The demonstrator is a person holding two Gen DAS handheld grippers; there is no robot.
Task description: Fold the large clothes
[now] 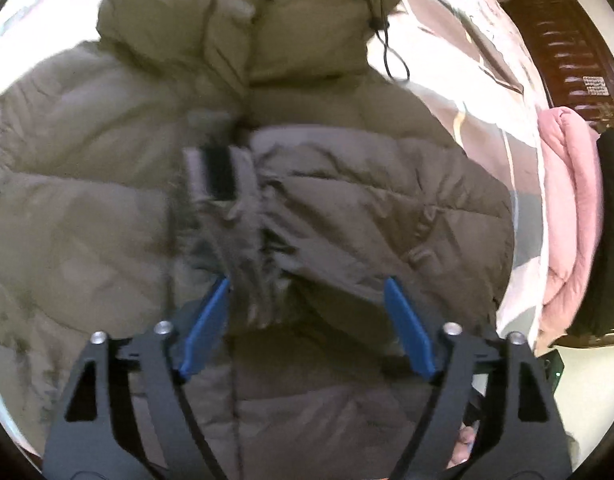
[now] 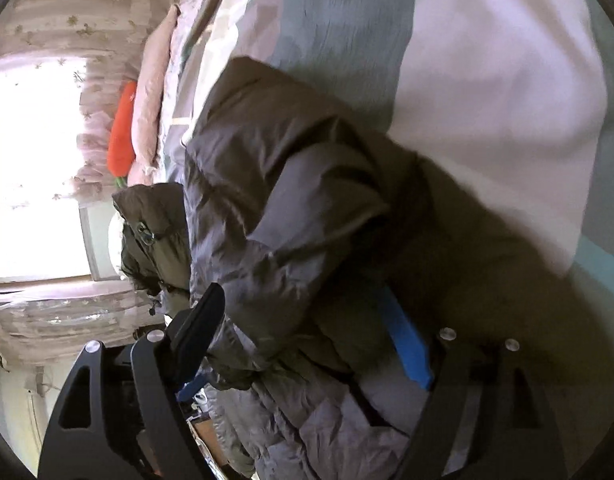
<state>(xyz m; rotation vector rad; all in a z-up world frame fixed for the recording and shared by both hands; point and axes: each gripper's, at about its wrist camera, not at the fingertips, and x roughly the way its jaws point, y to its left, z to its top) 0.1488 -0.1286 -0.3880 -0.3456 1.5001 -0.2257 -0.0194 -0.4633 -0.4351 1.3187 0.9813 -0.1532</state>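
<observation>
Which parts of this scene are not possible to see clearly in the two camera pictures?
- Left wrist view: the puffer jacket is motion-blurred around its front closure; its hood top is cut off by the upper edge.
- Left wrist view: the left gripper is open, but the jacket hem below is hidden by the gripper frame.
- Right wrist view: the right gripper has jacket fabric between its fingers; the fabric hides the fingertip, so its grip is unclear.
</observation>
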